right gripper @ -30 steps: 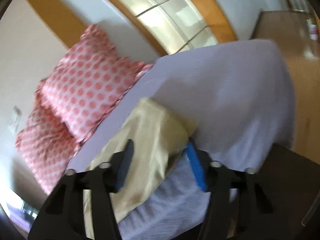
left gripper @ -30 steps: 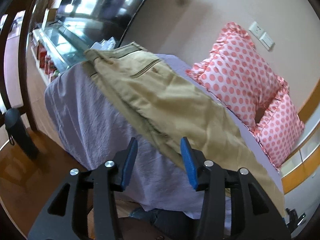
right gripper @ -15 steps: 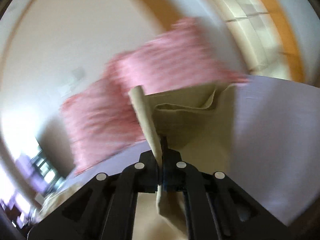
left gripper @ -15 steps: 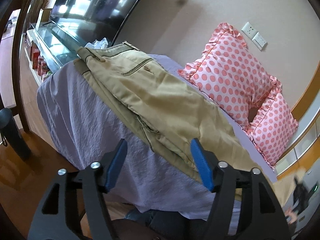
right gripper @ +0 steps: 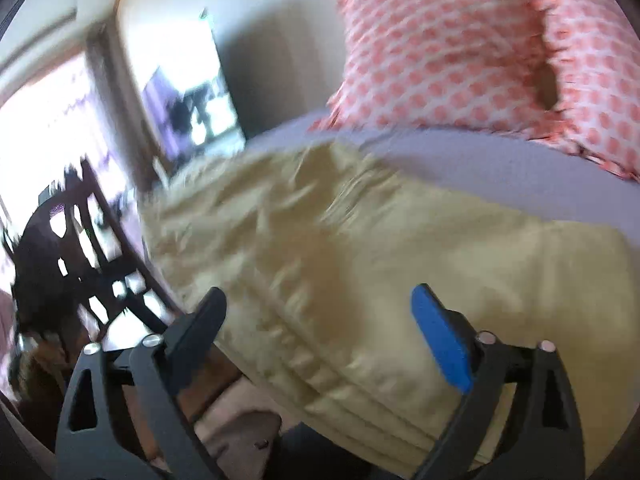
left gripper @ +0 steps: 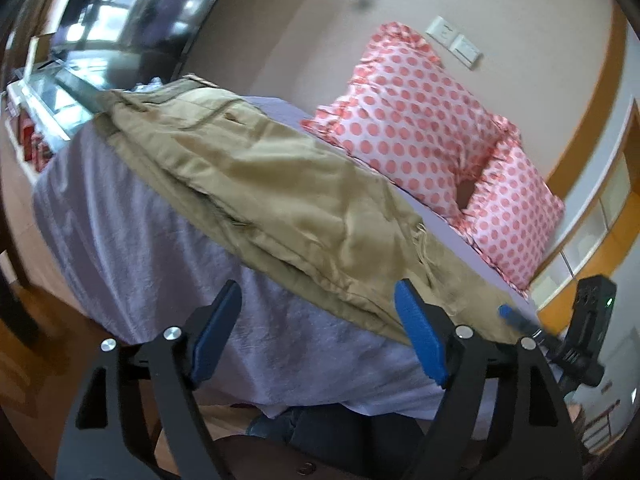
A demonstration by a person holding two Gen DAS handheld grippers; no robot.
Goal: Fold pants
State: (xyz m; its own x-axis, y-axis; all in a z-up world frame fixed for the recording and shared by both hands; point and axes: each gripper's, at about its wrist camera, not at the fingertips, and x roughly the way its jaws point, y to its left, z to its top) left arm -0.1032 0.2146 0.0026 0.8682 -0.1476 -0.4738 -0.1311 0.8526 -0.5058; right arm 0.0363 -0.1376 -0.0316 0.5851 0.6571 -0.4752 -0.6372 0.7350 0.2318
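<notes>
Left wrist view: one pair of khaki pants lies lengthwise along the near edge of the bed, doubled over itself, with a frayed hem lying across the middle of the garment. The waistband sits at the far left end. The bed carries a creased lavender sheet. Two pink polka-dot pillows lean against the beige wall at far right, beneath two wall sockets. A dark television stands at far left. The left gripper is spread wide and holds nothing, just short of the pants' near edge. The right gripper shows at the right, above the pants' right end.

Right wrist view, blurred: the same pants fill the centre, with layered edges nearest. The right gripper is parted and empty above them. Both pillows sit far right; one dark wooden chair stands left.
</notes>
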